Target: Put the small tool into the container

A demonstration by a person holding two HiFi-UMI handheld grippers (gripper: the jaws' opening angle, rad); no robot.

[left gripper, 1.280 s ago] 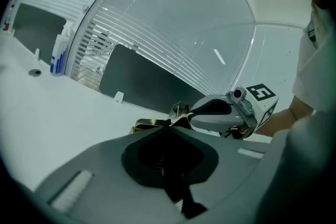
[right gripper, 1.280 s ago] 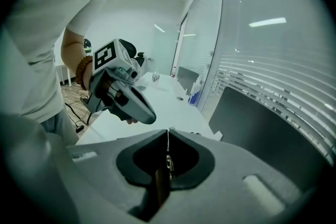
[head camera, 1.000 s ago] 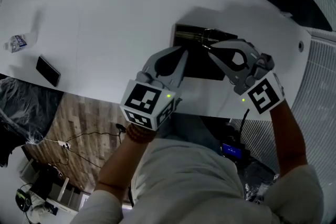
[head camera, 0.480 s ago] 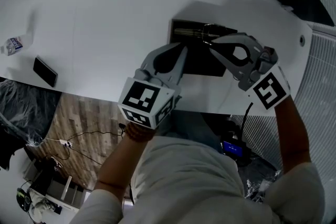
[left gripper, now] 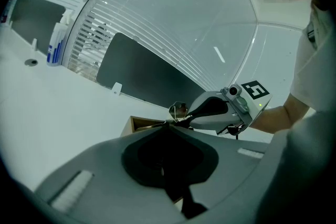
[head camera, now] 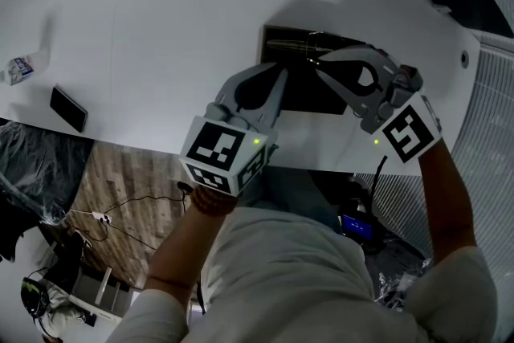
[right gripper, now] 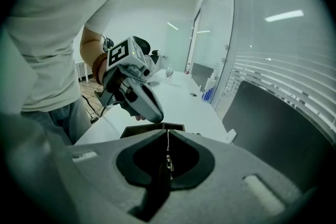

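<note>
Small tool: slim, shiny metal, with a wire-like loop visible in the left gripper view. Long axis roughly level across the head view, running out leftward from the tips of the right gripper. Clamped between that gripper's closed jaws, seen as a thin strip in the slot. Held over the far edge of the container, a dark, open, rectangular box on the white table. Contact between tool and box cannot be told.

Left gripper: jaws closed, nothing between them, tips over the near left part of the box, just beside the right gripper.

Well apart at the left table edge: dark phone, small packet. At the far edge: bottle with blue label.
</note>
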